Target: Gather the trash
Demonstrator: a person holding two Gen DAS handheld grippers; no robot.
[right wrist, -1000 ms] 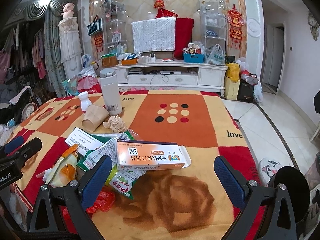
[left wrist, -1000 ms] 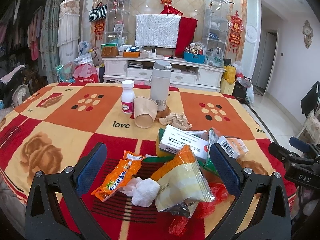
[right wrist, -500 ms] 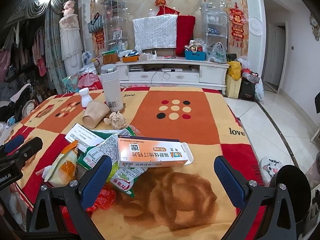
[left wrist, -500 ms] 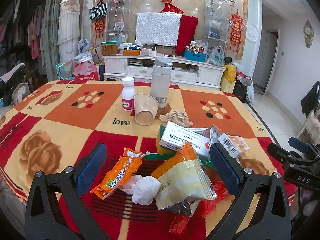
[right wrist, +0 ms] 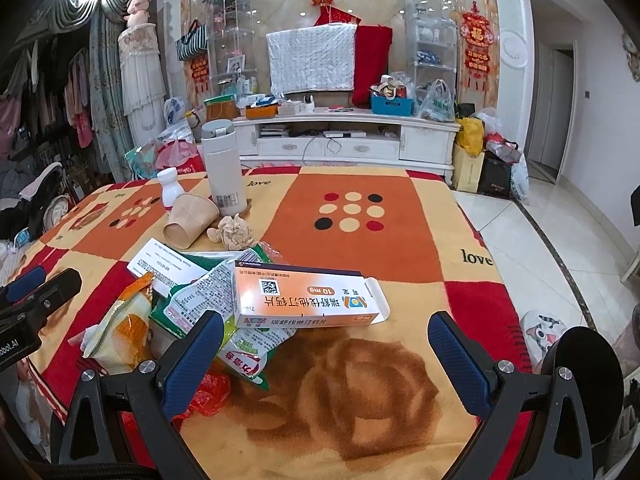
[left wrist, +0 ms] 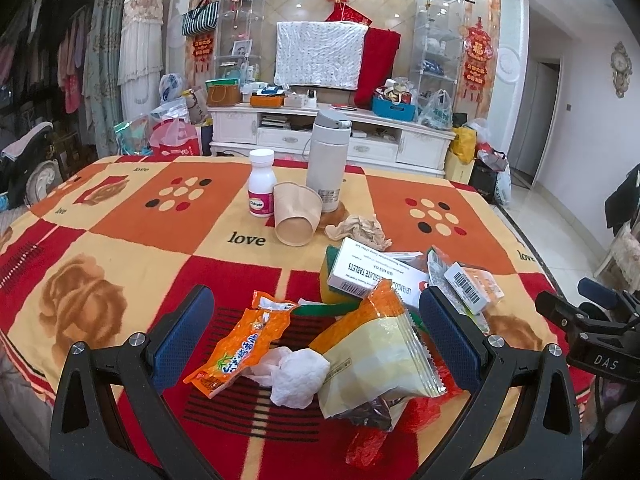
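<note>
Both views edged closer to heaped wrappers and medicine boxes | left gripper, right gripper spread, empty | nothing collected yet

You had two medicine boxes, one white and one orange. You also had one paper cup, one pill bottle and one flask.

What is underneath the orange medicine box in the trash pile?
The orange medicine box lies on crumpled green-and-white printed wrappers, its flap end over the blanket. Whatever lies deeper beneath it is covered.
</note>
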